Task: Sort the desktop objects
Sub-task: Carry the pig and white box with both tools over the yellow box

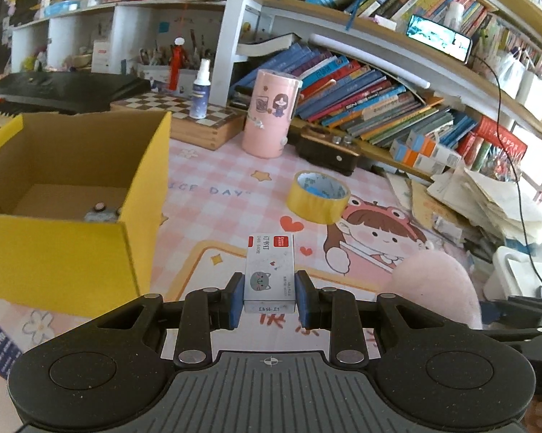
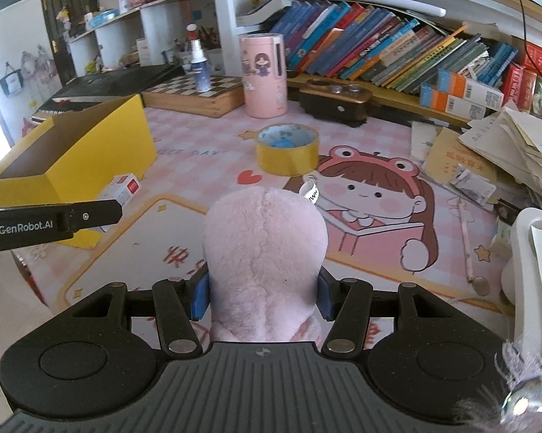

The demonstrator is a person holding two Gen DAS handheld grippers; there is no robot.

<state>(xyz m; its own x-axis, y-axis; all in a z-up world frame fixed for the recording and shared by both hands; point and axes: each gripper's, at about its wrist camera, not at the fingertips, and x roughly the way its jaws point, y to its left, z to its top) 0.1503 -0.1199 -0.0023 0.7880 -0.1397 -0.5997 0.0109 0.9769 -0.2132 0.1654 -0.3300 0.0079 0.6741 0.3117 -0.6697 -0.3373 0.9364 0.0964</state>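
Note:
My left gripper (image 1: 270,297) is shut on a small white staple box (image 1: 270,274) with a red label and a cat sticker, held above the pink desk mat. To its left stands an open yellow cardboard box (image 1: 65,249) with a small dark item inside. My right gripper (image 2: 263,297) is shut on a pink plush toy (image 2: 265,256), which also shows at the right in the left wrist view, plush toy (image 1: 435,285). In the right wrist view the left gripper's arm (image 2: 51,222) carries the staple box (image 2: 121,189) beside the yellow box (image 2: 76,155). A yellow tape roll (image 1: 318,196) (image 2: 287,149) lies mid-desk.
A pink cylinder (image 1: 269,113), a spray bottle (image 1: 200,90) on a chessboard box (image 1: 184,117) and a dark wooden case (image 1: 328,149) line the back. Leaning books (image 1: 361,90) fill the shelf. Loose papers (image 2: 505,151) pile up at the right, with a pencil (image 2: 464,238).

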